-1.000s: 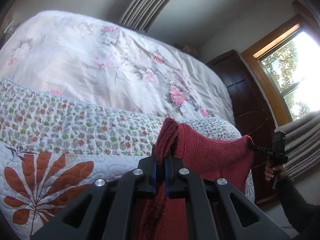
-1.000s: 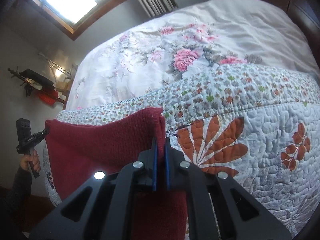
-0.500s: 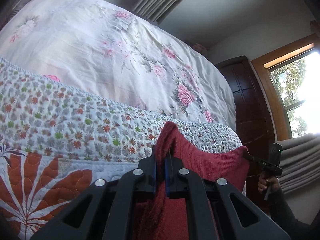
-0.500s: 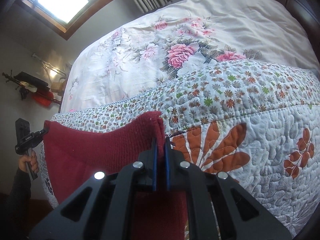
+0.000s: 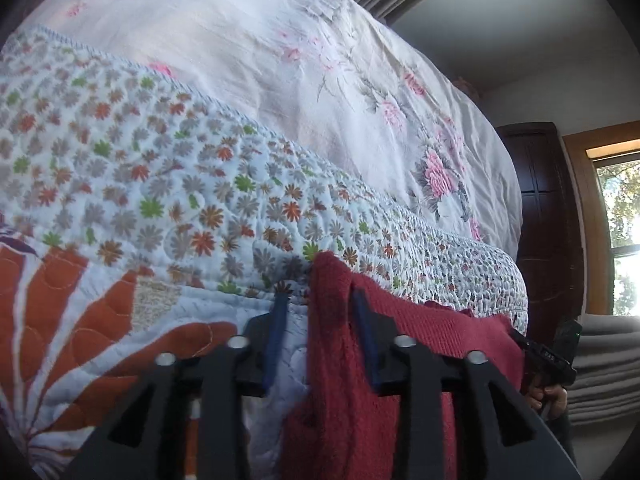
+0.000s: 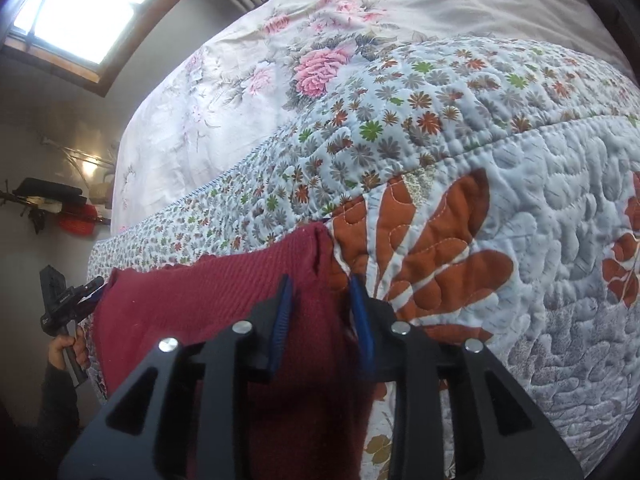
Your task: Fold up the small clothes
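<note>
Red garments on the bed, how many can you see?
1: a dark red knit garment lying on the quilt at the bed's edge, between both open grippers. Others may be hidden.

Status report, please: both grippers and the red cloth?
Left gripper open, right gripper open. Red cloth between the jaws, draped on quilt. Nothing in the way.

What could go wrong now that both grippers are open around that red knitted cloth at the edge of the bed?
1. The red cloth lies partly on the quilt and partly hangs over the bed's edge; with both grippers open, it may slide off.
2. The left gripper has the cloth's corner bunched against one finger, so the knit could snag as it pulls away.
3. The right gripper straddles its corner too; backing out carelessly could drag the edge crooked.
</note>
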